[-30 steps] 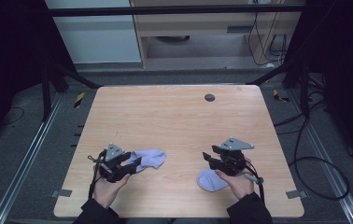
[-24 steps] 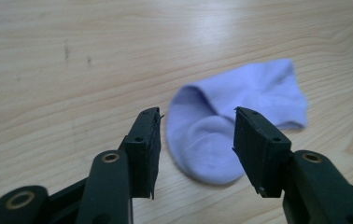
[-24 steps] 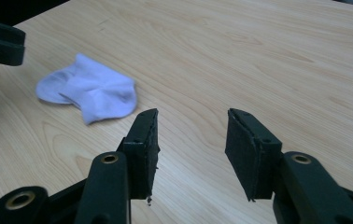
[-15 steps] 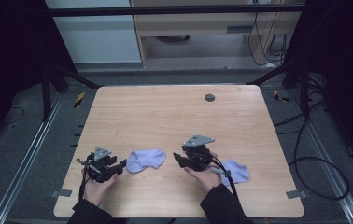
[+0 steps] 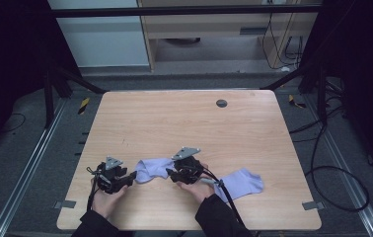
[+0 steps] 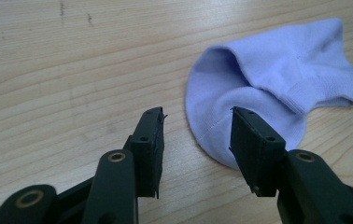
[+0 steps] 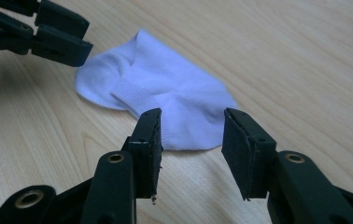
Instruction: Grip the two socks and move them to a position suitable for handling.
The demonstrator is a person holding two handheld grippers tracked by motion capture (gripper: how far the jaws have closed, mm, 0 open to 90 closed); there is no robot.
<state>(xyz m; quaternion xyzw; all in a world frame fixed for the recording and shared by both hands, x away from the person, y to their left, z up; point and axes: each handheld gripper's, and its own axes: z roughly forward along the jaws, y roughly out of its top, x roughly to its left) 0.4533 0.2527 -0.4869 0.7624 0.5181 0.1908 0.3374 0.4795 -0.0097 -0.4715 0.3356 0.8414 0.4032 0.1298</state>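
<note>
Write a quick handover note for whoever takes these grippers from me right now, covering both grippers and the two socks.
Left gripper: open, empty, at the rounded end of the left sock.
Right gripper: open, empty, facing the same sock's other end.
The right sock lies flat behind the right hand, near the table front edge.
Done: nothing gripped, socks apart.
Left: probably grip the left sock and pair it.

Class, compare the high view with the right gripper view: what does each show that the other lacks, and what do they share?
High view alone: the second sock at the person's right, the table's round grommet, both hands. Right gripper view alone: the ribbed cuff, and the right hand-held gripper with jaws open. Shared: the nearer sock and the left hand-held gripper.
</note>
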